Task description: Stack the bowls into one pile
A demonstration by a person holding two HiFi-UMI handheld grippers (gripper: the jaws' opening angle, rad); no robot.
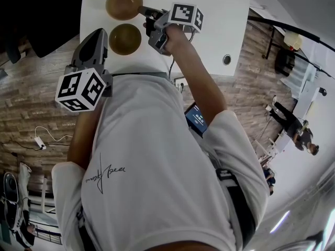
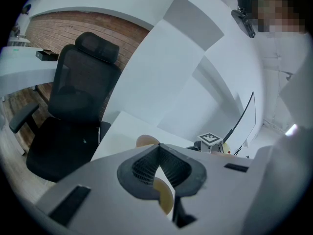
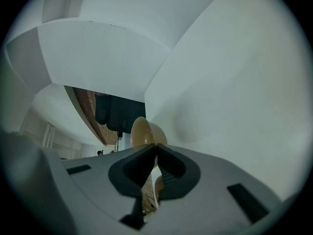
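Head view: outstretched right hand-held gripper pinches the far bowl; left hand-held gripper, pressed together, beside near bowl.

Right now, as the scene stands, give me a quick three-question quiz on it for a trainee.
1. How many bowls show in the head view?
2. True or false: the bowls are already stacked in one pile.
3. Which tongs are pinching a bowl's rim? A: the left tongs. B: the right tongs. C: both.

Key
1. Two: the far bowl and the near bowl.
2. False. Neither sits inside the other.
3. B. They are shut on the far bowl's rim. The left tongs are shut on nothing, beside the near bowl.
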